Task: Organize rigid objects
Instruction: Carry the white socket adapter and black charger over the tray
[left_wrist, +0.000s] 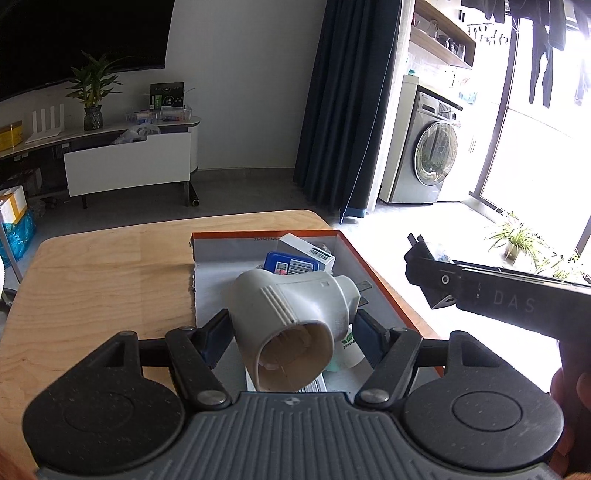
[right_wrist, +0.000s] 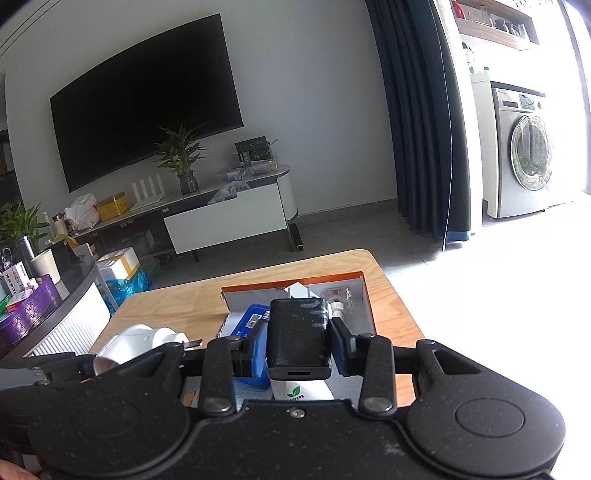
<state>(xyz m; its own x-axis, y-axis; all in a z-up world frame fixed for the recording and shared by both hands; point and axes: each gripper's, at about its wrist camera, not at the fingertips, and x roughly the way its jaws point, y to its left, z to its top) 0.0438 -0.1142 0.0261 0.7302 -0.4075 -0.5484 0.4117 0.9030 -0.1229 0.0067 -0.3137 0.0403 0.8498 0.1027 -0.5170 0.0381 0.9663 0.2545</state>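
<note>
My left gripper (left_wrist: 291, 332) is shut on a white lamp-socket plug adapter (left_wrist: 291, 314) and holds it over the orange-rimmed cardboard box (left_wrist: 373, 266) on the wooden table (left_wrist: 103, 280). My right gripper (right_wrist: 297, 343) is shut on a black charger block (right_wrist: 298, 332) and holds it above the same box (right_wrist: 364, 295). The right gripper also shows at the right of the left wrist view (left_wrist: 432, 277). The white adapter shows at the lower left of the right wrist view (right_wrist: 136, 343). In the box lie a blue pack (left_wrist: 291, 264), a white carton (left_wrist: 306, 251) and a white bottle with a green leaf (right_wrist: 301, 391).
A TV stand (left_wrist: 129, 166) with a plant and small items stands against the far wall. A dark curtain (left_wrist: 347, 110) and a washing machine (left_wrist: 428, 147) are at the right. A round side table with clutter (right_wrist: 40, 302) is at the left.
</note>
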